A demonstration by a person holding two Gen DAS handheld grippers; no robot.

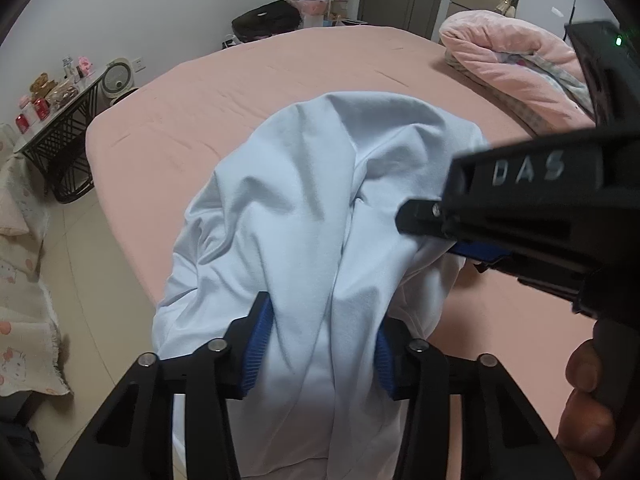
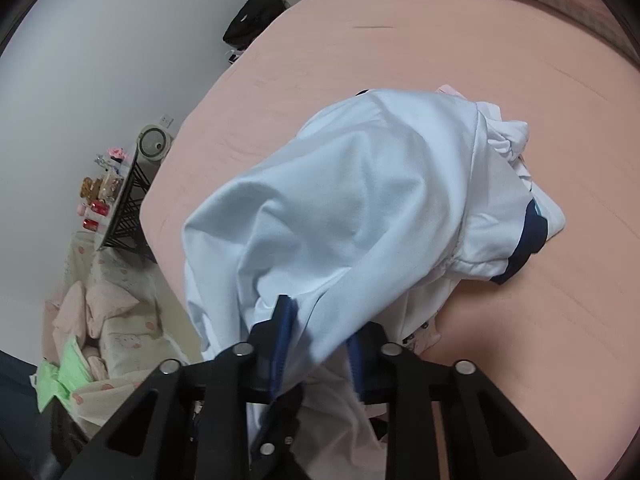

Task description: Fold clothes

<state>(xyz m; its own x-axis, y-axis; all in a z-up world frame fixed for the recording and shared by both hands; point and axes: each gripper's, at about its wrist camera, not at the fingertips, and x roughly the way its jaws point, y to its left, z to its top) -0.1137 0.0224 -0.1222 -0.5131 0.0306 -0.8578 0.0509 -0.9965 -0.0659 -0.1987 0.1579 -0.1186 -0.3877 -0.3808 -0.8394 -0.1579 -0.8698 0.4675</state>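
A pale blue garment (image 1: 304,200) hangs bunched above the pink bed (image 1: 240,92). My left gripper (image 1: 320,344) has its blue pads on either side of a thick fold of it, with cloth filling the gap. My right gripper (image 1: 436,236) comes in from the right in the left wrist view and pinches the same garment near its upper right edge. In the right wrist view the garment (image 2: 360,200) drapes over my right gripper (image 2: 320,344). Under its far end lie white and dark navy clothes (image 2: 528,232) on the bed.
A folded pink quilt (image 1: 516,64) lies at the bed's far right. A black rack table (image 1: 60,136) with jars and a round appliance stands left of the bed. A black bag (image 1: 266,20) sits beyond the far edge. Patterned bedding (image 2: 116,328) lies on the floor at left.
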